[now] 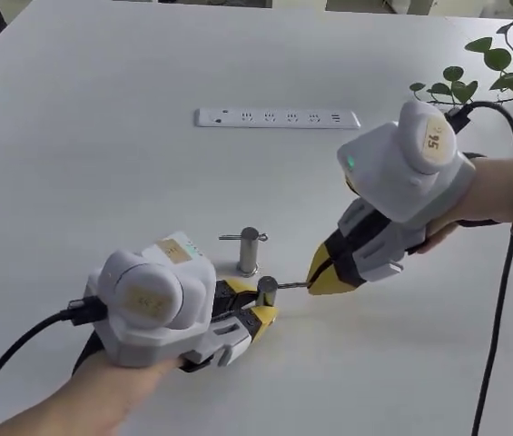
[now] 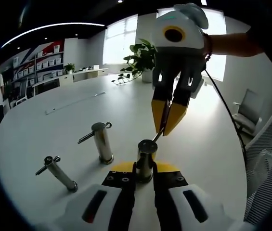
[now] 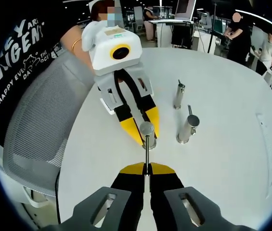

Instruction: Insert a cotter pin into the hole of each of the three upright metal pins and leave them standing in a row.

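Left hand-held gripper (image 2: 144, 168) clamped on the shaft of an upright metal pin (image 2: 146, 155), pin base on the bench (image 1: 102, 163). Right hand-held gripper (image 3: 147, 169) pinching a cotter pin (image 3: 147, 150), held level, free tip at that pin's head; can't tell if it's in the hole. Second metal pin (image 2: 102, 143) stands just beside, cotter pin through its head. Third metal pin (image 2: 58, 172) stands near it, also fitted. Power strip (image 1: 277, 117) well behind. Plant (image 1: 497, 64) at far right of bench.
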`<state>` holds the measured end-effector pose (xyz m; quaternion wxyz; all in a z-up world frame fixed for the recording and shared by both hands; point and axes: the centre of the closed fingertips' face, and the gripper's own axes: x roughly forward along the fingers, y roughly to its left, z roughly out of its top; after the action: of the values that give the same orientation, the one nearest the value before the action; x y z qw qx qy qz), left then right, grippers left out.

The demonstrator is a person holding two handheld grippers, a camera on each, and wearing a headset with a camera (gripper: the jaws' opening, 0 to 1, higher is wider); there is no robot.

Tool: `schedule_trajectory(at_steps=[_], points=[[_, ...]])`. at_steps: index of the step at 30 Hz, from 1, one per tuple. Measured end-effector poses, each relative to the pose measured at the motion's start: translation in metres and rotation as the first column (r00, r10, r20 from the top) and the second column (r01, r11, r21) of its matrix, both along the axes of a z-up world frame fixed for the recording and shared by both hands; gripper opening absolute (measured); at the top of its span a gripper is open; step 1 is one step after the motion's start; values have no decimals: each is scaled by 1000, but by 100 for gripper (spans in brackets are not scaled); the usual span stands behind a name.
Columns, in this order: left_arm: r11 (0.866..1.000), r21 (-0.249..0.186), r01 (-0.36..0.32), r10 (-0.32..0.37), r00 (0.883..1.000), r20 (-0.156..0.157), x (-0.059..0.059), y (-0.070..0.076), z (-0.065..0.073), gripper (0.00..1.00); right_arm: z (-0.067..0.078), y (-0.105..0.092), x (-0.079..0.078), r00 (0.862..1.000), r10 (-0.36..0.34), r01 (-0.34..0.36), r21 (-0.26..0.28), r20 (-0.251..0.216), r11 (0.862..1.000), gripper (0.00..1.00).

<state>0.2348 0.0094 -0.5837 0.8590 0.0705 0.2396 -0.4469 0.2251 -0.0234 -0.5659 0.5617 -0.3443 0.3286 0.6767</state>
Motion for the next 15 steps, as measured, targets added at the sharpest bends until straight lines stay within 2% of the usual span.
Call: schedule_trajectory(at_steps=[15], points=[[1000, 1, 10, -10, 1000, 4, -1, 0, 0, 12, 4, 11, -2, 1000, 23, -23, 13, 7, 1000, 0]])
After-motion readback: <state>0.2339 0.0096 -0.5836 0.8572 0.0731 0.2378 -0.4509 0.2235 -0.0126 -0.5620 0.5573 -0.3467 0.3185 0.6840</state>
